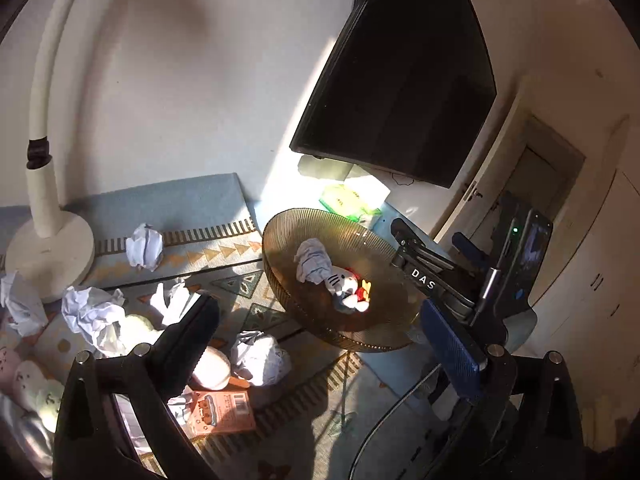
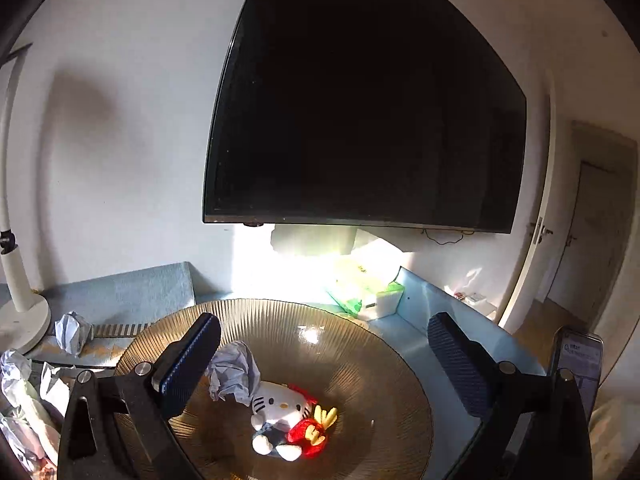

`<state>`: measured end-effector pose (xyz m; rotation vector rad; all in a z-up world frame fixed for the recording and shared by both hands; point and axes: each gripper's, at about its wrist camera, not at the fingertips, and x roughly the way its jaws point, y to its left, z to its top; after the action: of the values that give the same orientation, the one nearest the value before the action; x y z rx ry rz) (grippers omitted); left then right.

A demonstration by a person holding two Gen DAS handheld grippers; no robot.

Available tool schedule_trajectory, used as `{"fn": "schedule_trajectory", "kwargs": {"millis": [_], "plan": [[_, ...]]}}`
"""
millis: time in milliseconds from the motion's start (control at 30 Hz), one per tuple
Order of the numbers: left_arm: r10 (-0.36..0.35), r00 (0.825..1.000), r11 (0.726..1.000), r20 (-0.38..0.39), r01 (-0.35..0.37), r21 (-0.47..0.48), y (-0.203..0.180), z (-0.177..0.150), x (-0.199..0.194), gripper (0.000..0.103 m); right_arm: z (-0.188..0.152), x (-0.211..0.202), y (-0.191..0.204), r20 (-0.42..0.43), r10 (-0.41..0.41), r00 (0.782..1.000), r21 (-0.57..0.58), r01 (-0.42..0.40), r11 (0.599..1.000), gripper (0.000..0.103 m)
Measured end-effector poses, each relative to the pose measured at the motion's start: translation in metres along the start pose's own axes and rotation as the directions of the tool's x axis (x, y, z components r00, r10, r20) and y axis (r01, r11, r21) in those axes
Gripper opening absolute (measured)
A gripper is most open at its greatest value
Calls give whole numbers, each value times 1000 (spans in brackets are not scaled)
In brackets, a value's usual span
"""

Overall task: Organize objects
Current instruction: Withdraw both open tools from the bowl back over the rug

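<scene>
Amber ribbed bowl point(image 2: 360, 360) w/ cat plush point(image 2: 276, 404), both claws released, paper balls point(image 1: 145, 245) mostly left view only.

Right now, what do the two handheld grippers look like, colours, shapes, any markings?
Both grippers have black angular frames with silver round bolts and flat jaws faced in dark blue textured padding. The left gripper shows this in its own view. The right gripper, seen from the left camera, carries white letters "DAS" on a black bar, a mounted phone and a small green light.

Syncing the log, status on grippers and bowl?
Left gripper open, empty. Right gripper open, empty, over bowl. Plush cat and paper ball in bowl. More paper balls on mat, nothing blocking.
</scene>
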<state>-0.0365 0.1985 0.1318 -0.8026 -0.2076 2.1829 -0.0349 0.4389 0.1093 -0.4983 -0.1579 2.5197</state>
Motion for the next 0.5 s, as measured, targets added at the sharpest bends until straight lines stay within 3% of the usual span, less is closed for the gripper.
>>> {"fn": "schedule_trajectory", "kwargs": {"millis": [133, 200, 267, 367, 500], "plan": [[151, 988, 988, 17, -150, -42, 41, -41, -56, 101, -9, 24, 22, -68, 10, 998, -112, -18, 994, 103], [235, 972, 967, 16, -233, -102, 68, -59, -77, 101, -13, 27, 19, -95, -48, 994, -127, 36, 991, 103], [278, 961, 948, 3, -274, -160, 92, -73, -94, 101, -16, 21, -1, -139, -52, 989, -66, 43, 997, 103], [302, 953, 926, -13, -297, -232, 120, -88, -107, 101, -25, 0, -36, -205, 14, 979, 91, 5, 996, 103], [318, 948, 911, -24, -313, -269, 137, -103, -116, 101, -41, -35, -55, -206, -14, 978, 181, 52, 982, 103]]}}
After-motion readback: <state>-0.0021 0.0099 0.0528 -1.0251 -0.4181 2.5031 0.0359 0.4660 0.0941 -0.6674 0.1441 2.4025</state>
